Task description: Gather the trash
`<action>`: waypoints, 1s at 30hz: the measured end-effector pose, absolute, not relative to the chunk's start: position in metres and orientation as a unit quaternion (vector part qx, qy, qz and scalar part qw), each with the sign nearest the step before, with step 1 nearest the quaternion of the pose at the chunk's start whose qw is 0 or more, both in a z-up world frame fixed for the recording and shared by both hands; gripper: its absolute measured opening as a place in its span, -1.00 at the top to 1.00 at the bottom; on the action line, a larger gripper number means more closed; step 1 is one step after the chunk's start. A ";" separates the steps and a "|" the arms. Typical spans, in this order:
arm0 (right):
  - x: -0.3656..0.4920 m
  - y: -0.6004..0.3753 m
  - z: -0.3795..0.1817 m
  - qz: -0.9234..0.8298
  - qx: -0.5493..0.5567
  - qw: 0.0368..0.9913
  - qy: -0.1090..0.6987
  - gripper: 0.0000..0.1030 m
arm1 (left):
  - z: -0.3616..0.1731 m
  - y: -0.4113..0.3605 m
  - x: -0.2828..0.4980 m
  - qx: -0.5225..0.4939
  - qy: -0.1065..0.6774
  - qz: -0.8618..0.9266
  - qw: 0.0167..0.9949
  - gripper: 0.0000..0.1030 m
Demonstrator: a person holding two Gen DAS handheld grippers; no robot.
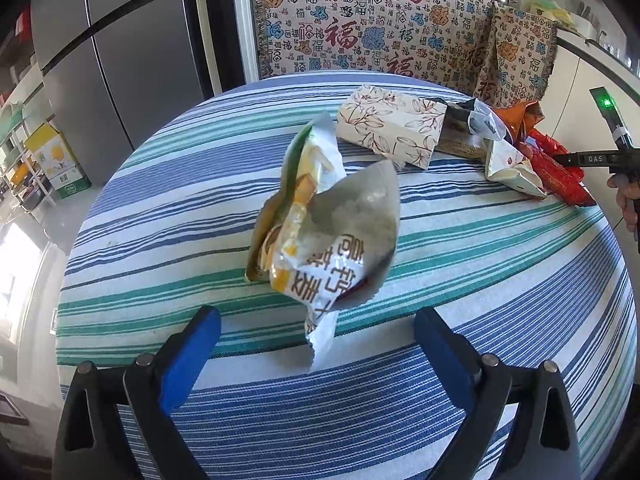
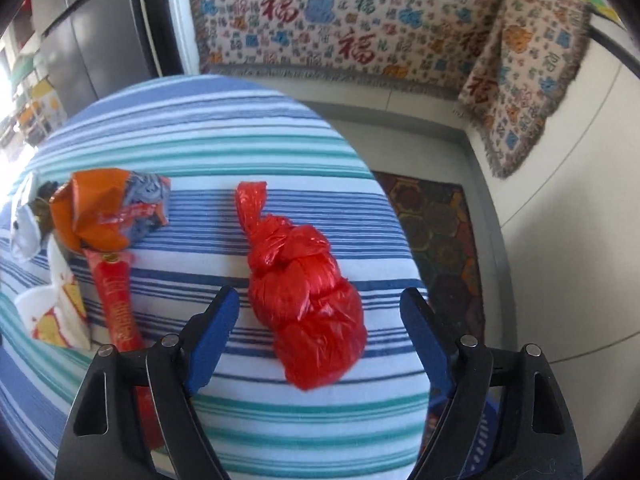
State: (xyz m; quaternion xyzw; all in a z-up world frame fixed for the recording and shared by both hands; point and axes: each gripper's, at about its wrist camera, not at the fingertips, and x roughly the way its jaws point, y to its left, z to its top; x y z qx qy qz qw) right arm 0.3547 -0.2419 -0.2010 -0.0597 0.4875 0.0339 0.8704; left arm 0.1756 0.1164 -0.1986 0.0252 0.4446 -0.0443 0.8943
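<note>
Red plastic, a knotted bag (image 2: pixel 306 300), lies mid-frame on the striped tablecloth (image 2: pixel 240 420) between the right gripper (image 2: pixel 320 332)'s parted, empty jaws: a pickup looks imminent, needing descent and closure. Only the left view shows a crumpled snack wrapper (image 1: pixel 320 236) before the wide-open, empty left gripper (image 1: pixel 316 348).

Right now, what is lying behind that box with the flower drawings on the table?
Behind the floral box lies a pile of wrappers: a clear plastic bag and an orange packet on something woven and tan. The box covers part of that piece, so I cannot tell what it is.
</note>
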 end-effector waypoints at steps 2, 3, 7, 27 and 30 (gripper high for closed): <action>0.352 -0.245 -0.202 0.040 -0.043 0.866 0.497 0.09 | -0.199 0.116 0.176 0.025 0.445 -0.044 0.894 -0.94; 0.347 -0.247 -0.199 0.035 -0.033 0.871 0.489 0.09 | -0.199 0.116 0.176 0.025 0.445 -0.044 0.894 -0.94; 0.308 -0.261 -0.177 -0.005 0.024 0.891 0.454 0.09 | -0.198 0.117 0.176 0.025 0.445 -0.044 0.894 -0.94; 0.178 -0.067 -0.211 0.136 -0.041 0.886 0.442 -0.48 | -0.198 0.117 0.176 0.025 0.445 -0.045 0.894 -0.94; 0.178 -0.065 -0.215 0.145 -0.076 0.885 0.436 -0.72 | -0.198 0.117 0.176 0.025 0.445 -0.045 0.894 -0.94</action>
